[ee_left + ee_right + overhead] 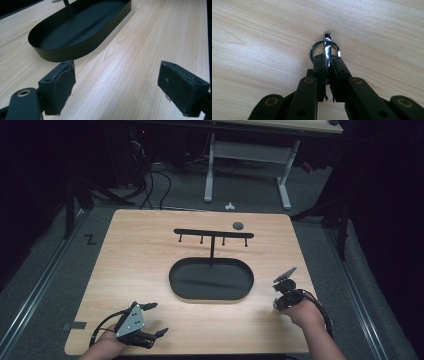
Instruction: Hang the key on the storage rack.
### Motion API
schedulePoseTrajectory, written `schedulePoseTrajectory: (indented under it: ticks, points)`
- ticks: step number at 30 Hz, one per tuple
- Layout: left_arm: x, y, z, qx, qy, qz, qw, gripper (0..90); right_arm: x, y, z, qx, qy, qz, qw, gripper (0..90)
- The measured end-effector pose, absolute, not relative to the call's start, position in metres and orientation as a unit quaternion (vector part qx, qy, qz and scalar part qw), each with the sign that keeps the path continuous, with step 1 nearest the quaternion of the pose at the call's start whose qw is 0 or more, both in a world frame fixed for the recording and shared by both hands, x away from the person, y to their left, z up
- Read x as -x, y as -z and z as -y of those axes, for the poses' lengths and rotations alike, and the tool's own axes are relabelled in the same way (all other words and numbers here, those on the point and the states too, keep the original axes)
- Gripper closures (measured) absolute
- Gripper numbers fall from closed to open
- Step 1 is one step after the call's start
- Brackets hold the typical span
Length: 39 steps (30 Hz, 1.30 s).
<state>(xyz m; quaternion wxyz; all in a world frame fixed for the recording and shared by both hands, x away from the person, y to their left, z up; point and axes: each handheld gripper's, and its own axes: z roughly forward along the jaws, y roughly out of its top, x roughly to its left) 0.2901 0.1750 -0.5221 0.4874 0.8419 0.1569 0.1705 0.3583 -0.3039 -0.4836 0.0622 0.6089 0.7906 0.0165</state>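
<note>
Gripping a shiny metal keyring (327, 48) edge-on between closed jaws, the right gripper (327, 66) hangs above bare wooden table (262, 37) in its own view; from the high view it sits right of the black oval tray (211, 280) and hook stand (213, 235). Near the table's front-left corner, the left gripper (116, 85) gapes wide, empty, facing the tray.

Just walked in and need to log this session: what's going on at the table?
A person holds a gripper in each hand over a wooden table. The right gripper is shut on a shiny metal key ring just above the wood. The left gripper rests open, holding nothing. Ahead sit a black oval tray and a black hook rack, its hooks bare.
</note>
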Motion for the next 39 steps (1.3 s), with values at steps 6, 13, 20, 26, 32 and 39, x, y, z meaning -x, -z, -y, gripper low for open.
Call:
schedulePoseTrajectory:
  ticks: [6,13,20,26,32,39]
  points:
    - [-0.290,0.522,-0.175,-0.842,-0.171,-0.157,0.487,15.2,-0.357,0.485,0.304,-0.605,-0.019,-0.794,0.064,83.1]
    - [-0.290,0.522,-0.175,-0.842,-0.170,-0.156,0.487,15.2,-0.356,0.485,0.305,-0.598,-0.025,-0.799,0.060,83.7]
    - [-0.290,0.522,-0.175,-0.843,-0.170,-0.156,0.486,15.2,-0.358,0.485,0.301,-0.598,-0.023,-0.798,0.066,84.3]
    - [-0.291,0.522,-0.175,-0.843,-0.167,-0.157,0.486,15.2,-0.359,0.462,0.296,-0.595,-0.042,-0.801,0.060,84.3]
    - [-0.290,0.522,-0.175,-0.843,-0.169,-0.156,0.487,15.2,-0.357,0.437,0.292,-0.586,-0.049,-0.806,0.068,84.2]
    - [-0.290,0.522,-0.175,-0.843,-0.169,-0.154,0.486,15.2,-0.355,0.414,0.284,-0.579,-0.062,-0.811,0.061,84.3]
